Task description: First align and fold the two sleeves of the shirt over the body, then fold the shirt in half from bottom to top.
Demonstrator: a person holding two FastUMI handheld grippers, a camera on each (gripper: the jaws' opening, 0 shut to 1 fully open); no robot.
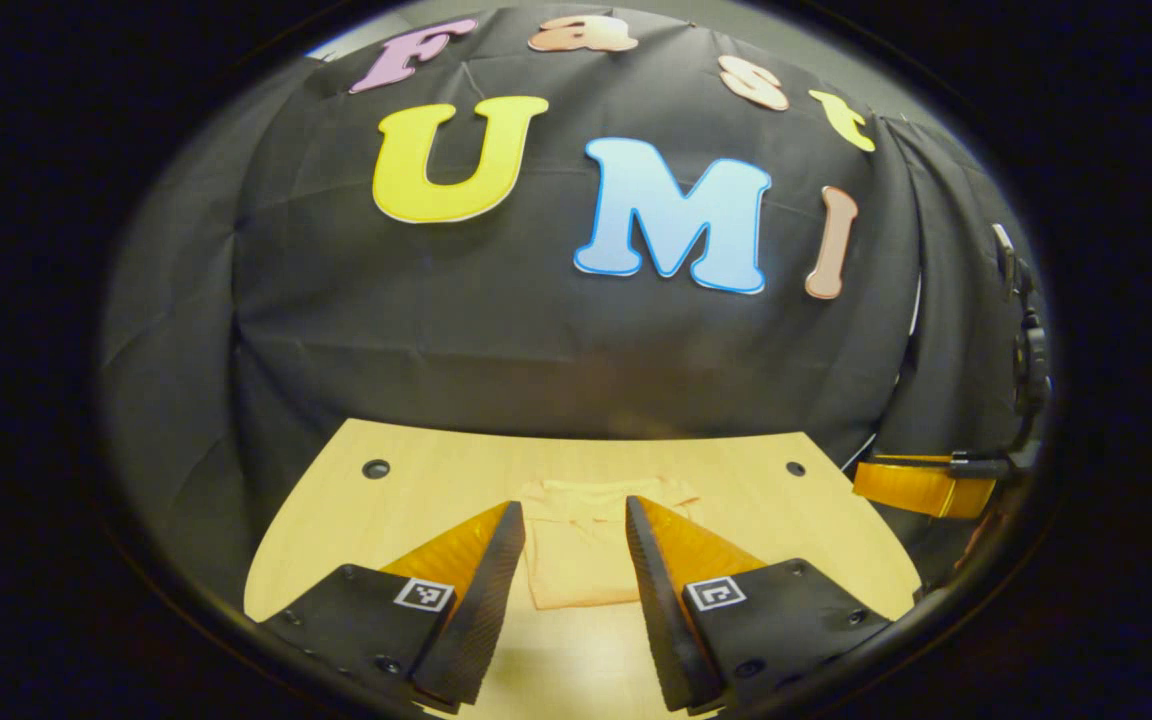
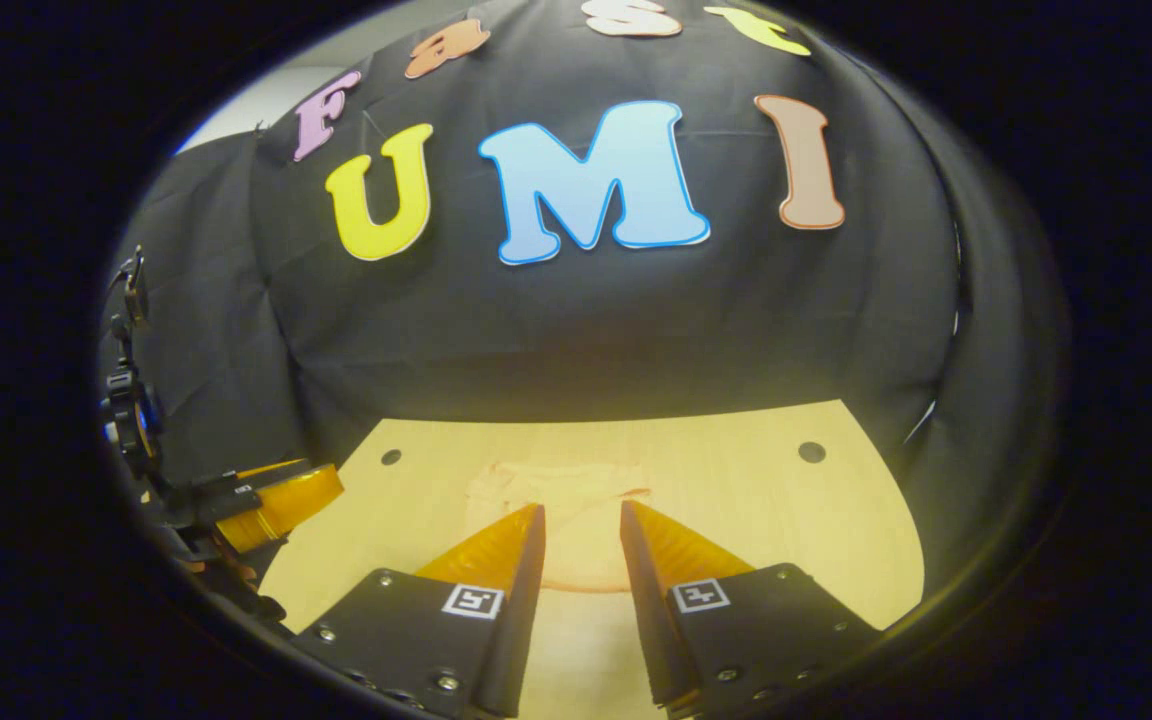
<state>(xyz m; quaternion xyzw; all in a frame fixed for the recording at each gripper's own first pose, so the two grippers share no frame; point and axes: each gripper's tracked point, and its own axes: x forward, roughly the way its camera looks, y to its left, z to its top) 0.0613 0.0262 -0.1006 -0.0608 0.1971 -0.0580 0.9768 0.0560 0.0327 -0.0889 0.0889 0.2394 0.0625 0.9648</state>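
A pale peach shirt lies folded into a compact rectangle on the light wooden table, collar end toward the far wall. My left gripper hovers above and in front of it, open, fingers spread to either side of the shirt with nothing between them. In the right gripper view the same shirt lies ahead on the table, and my right gripper hangs over its near part, open and empty. The right gripper also appears at the far right of the left gripper view; the left gripper appears at the left of the right gripper view.
The black cloth wall rises right behind the table's far edge and wraps both sides. Small dark round holes mark the table's far corners. Bare wood surrounds the shirt on the left and right.
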